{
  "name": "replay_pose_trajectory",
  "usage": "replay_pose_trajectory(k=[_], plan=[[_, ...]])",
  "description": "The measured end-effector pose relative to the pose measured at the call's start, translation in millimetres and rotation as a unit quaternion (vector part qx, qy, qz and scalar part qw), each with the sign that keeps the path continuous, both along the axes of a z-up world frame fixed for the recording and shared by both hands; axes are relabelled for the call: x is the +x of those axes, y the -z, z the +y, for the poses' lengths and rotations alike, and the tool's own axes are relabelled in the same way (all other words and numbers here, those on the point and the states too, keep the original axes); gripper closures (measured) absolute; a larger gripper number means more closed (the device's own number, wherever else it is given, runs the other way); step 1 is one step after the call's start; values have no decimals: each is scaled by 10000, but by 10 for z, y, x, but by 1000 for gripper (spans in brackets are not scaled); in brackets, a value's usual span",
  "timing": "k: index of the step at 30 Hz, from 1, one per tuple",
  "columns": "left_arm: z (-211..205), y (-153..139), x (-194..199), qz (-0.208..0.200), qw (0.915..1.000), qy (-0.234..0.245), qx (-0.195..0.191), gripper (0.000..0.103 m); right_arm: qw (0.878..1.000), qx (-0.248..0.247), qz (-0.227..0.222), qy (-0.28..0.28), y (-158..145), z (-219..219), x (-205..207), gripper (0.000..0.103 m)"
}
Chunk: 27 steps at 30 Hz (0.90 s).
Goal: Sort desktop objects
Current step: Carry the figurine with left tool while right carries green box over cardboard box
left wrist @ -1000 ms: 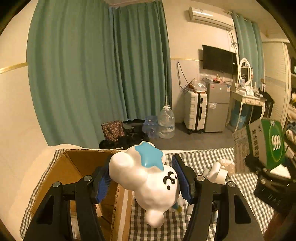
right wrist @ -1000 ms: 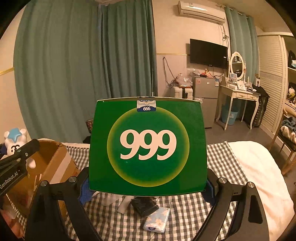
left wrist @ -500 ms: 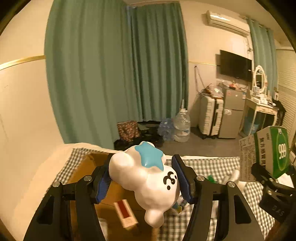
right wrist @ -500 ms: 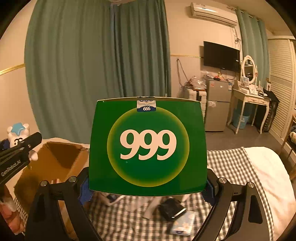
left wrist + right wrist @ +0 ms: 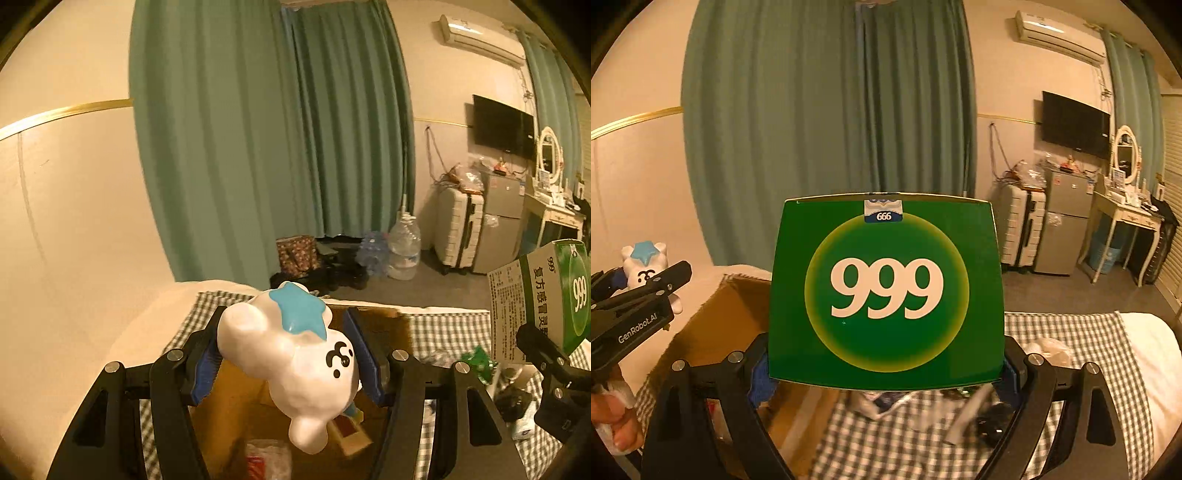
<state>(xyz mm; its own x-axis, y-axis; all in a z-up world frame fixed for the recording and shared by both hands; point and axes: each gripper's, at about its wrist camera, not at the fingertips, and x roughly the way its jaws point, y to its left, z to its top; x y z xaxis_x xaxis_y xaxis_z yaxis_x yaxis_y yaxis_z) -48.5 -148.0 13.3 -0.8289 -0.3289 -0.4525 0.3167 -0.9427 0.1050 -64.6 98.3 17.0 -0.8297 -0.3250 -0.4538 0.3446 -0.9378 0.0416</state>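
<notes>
Both loads (toy, green box) hang over the carton's rim.

The left gripper clamps its blue-padded black fingers on a glossy white bear-shaped figurine with a blue star on its head and a black curled face mark, holding it tilted above an open brown cardboard box that sits on a green-and-white checked cloth. Inside the box lie a small reddish carton and a crinkled clear wrapper, both blurred. At the right edge, the black right gripper holds a green and white medicine box printed "999" upright above the cloth.
</notes>
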Motion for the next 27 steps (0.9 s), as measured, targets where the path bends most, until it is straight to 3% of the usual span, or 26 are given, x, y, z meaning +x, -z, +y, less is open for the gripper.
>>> replay_pose_trajectory(k=[18, 27], plan=[[-447, 312, -81, -426, 9985, -278, 219, 39, 9977, 165, -116, -646, 200, -767, -48, 12], [-624, 694, -309, -1131, 9904, -501, 614, 39, 9928, 454, -403, -1035, 490, -1136, -260, 12]])
